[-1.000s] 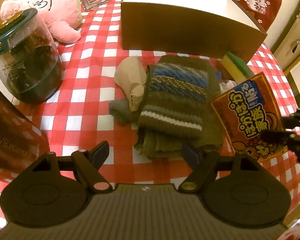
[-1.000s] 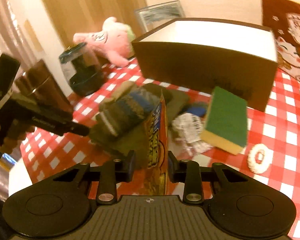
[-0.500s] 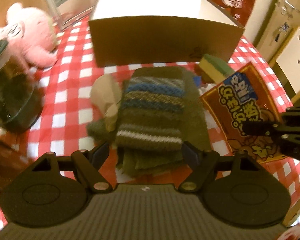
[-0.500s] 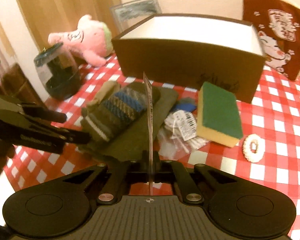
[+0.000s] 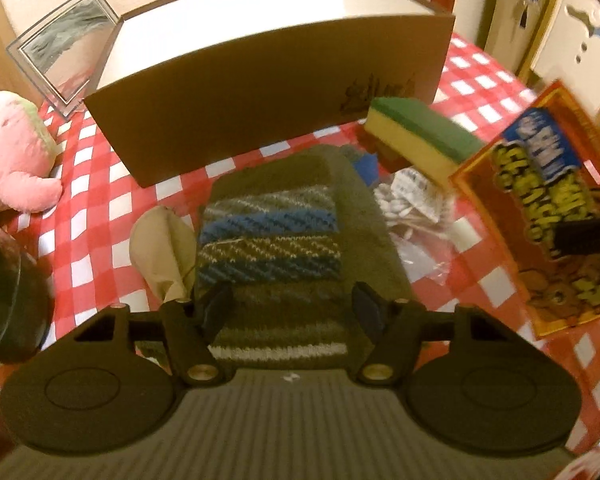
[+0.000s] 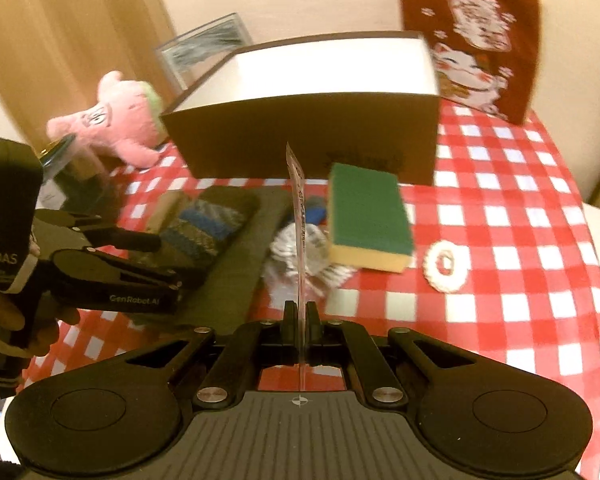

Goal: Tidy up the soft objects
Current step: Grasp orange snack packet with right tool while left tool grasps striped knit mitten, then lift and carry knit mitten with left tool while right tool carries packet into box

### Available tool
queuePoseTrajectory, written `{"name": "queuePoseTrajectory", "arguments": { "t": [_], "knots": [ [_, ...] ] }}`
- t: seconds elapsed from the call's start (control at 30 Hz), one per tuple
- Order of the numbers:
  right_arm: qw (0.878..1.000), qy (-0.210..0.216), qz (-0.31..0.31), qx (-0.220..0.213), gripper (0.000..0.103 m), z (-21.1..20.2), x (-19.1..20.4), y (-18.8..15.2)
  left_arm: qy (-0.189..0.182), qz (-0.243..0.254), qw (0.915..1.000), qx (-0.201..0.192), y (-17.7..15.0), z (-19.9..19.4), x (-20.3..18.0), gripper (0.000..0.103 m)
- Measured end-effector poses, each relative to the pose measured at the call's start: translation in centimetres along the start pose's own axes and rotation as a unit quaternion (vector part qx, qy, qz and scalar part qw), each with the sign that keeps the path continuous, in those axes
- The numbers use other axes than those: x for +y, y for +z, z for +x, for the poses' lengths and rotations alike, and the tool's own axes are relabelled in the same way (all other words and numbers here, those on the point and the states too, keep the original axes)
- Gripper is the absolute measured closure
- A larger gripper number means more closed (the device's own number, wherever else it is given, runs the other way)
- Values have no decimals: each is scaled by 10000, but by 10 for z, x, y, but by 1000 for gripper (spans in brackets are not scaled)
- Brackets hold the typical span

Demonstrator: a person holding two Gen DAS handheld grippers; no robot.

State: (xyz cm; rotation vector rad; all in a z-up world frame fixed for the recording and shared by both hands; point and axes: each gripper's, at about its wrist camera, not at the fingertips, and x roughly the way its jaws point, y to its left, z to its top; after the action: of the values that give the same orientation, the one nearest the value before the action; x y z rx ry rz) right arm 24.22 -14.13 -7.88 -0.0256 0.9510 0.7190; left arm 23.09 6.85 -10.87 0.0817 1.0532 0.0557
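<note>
Left gripper [image 5: 292, 312] angled down, fingers closing astride striped knit [image 5: 270, 248], right gripper [image 6: 300, 314] pinching orange packet [image 5: 548, 216].

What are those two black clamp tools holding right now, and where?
Right gripper pinches the flat orange printed packet by its lower edge. Left gripper holds nothing, closing around the folded striped knit scarf.

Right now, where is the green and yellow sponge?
In the right wrist view, the sponge lies on the checked tablecloth before the cardboard box, right of the striped knit.
</note>
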Motion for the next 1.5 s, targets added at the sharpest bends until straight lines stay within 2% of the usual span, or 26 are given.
{"name": "queuePoseTrajectory", "arguments": {
  "t": [0.13,0.2,0.27,0.37,0.63,0.93,1.2,1.5],
  "knots": [
    [9998,-44,200,55,101,-3,-7,-2,-39,-2,10000,71,0,7,4,48],
    [9997,-52,232,63,101,-5,-8,-3,-111,-3,9999,63,1,7,6,57],
    [9996,-35,268,78,101,-6,-8,-3,-201,-50,9998,9,2,4,8,79],
    [9994,14,333,100,101,-6,-9,-3,-365,-209,9991,-55,4,-2,14,90],
    [9996,166,239,19,101,-14,-6,6,-468,-449,9971,-404,6,-36,34,93],
    [9992,293,155,-217,101,-27,2,27,-616,-874,9894,-986,21,-84,60,94],
    [9977,306,147,-580,101,-41,-1,58,-756,-1154,9780,-1565,55,-110,83,94],
    [9938,315,180,-1047,101,-45,-9,109,-631,-1182,9734,-1861,99,-110,102,94]
  ]
}}
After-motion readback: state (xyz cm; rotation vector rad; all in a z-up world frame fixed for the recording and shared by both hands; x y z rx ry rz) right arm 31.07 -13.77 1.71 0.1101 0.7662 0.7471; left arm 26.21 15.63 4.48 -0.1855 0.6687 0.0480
